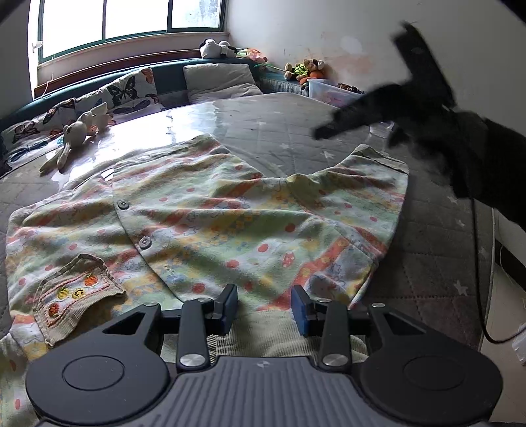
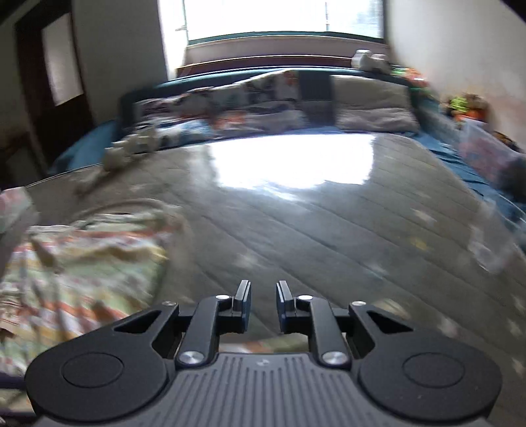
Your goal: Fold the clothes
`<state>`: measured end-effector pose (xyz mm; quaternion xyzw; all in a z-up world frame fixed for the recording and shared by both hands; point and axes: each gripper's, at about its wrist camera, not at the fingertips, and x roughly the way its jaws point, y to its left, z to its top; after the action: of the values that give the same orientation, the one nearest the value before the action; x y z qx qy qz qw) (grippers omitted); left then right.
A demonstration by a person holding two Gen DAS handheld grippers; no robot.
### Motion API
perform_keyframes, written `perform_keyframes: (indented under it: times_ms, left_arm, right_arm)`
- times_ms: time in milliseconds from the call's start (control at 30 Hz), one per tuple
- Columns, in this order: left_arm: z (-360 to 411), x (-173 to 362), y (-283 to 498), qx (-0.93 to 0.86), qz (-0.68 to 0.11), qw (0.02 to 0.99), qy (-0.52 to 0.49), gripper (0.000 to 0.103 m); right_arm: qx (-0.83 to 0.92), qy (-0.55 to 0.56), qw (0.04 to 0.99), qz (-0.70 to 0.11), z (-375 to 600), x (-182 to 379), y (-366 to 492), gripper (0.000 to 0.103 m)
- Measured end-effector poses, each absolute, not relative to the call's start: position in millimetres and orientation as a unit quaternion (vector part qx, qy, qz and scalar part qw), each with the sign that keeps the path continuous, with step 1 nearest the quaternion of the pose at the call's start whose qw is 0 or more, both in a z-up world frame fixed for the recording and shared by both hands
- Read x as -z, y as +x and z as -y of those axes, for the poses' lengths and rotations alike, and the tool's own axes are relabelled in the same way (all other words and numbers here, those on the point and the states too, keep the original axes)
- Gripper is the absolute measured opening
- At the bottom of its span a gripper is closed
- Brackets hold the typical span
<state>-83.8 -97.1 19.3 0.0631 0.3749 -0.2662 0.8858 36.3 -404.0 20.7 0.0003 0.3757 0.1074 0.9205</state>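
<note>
A grey quilted mattress [image 1: 279, 131] with a glossy sheen carries a cream stuffed rabbit [image 1: 75, 138] near its far left edge. Along the far edge lie butterfly-print cushions [image 1: 125, 92] and a grey pillow [image 1: 220, 78]. At the far right corner sit small plush toys [image 1: 305, 70] beside a clear plastic box [image 1: 328, 92]. A black-and-white plush [image 1: 217, 47] rests below the window [image 1: 131, 19].

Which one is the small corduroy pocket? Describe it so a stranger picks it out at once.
Start at the grey quilted mattress, then find the pastel flower-print buttoned garment spread across it. On the garment's near left part, just left of the left gripper, sits the small beige corduroy pocket. Unlike the printed cloth around it, it is ribbed, with embroidered orange and yellow fruits.
</note>
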Motion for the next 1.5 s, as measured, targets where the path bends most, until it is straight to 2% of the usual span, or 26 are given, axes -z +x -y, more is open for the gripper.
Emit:
perform_keyframes:
  times_ms: [300, 633, 667, 733, 767, 967, 1133, 1233, 1500]
  left_arm:
    - [96, -19, -82, 0.275, -0.378, 0.882, 0.055, 0.043]
    - [94, -18, -80, 0.282, -0.38, 0.879, 0.051, 0.043]
    - [94, -18, -79, 0.283, -0.38, 0.879, 0.052, 0.043]
    - [94, -18, -79, 0.285, -0.38, 0.878, 0.052, 0.043]
    - [94, -18, -79, 0.286, -0.38, 0.878, 0.053, 0.043]
    - [94, -18, -80, 0.291, -0.38, 0.876, 0.059, 0.043]
    - [93, -18, -80, 0.292, -0.38, 0.876, 0.057, 0.044]
    - [93, -18, -79, 0.292, -0.381, 0.876, 0.055, 0.044]
    - [93, -19, -78, 0.286, -0.383, 0.877, 0.049, 0.046]
  right_arm:
    - [-0.181, -0.026, 0.901, -0.393, 330, -17, 102, 0.017]
    - [-0.192, -0.031, 0.89, -0.412, 298, 7, 141, 0.016]
    - [-0.191, -0.032, 0.89, -0.413, 297, 8, 142, 0.015]
    - [-0.194, -0.037, 0.89, -0.411, 295, 9, 144, 0.004]
    - [-0.193, -0.039, 0.891, -0.409, 294, 8, 144, 0.003]
    - [-0.178, -0.078, 0.903, -0.383, 281, 3, 146, 0.001]
    - [-0.171, -0.084, 0.903, -0.385, 282, 9, 151, 0.004]
    - [-0.169, -0.084, 0.905, -0.382, 285, 0, 148, 0.011]
    - [-0.218, -0.102, 0.892, -0.383, 277, -8, 113, 0.013]
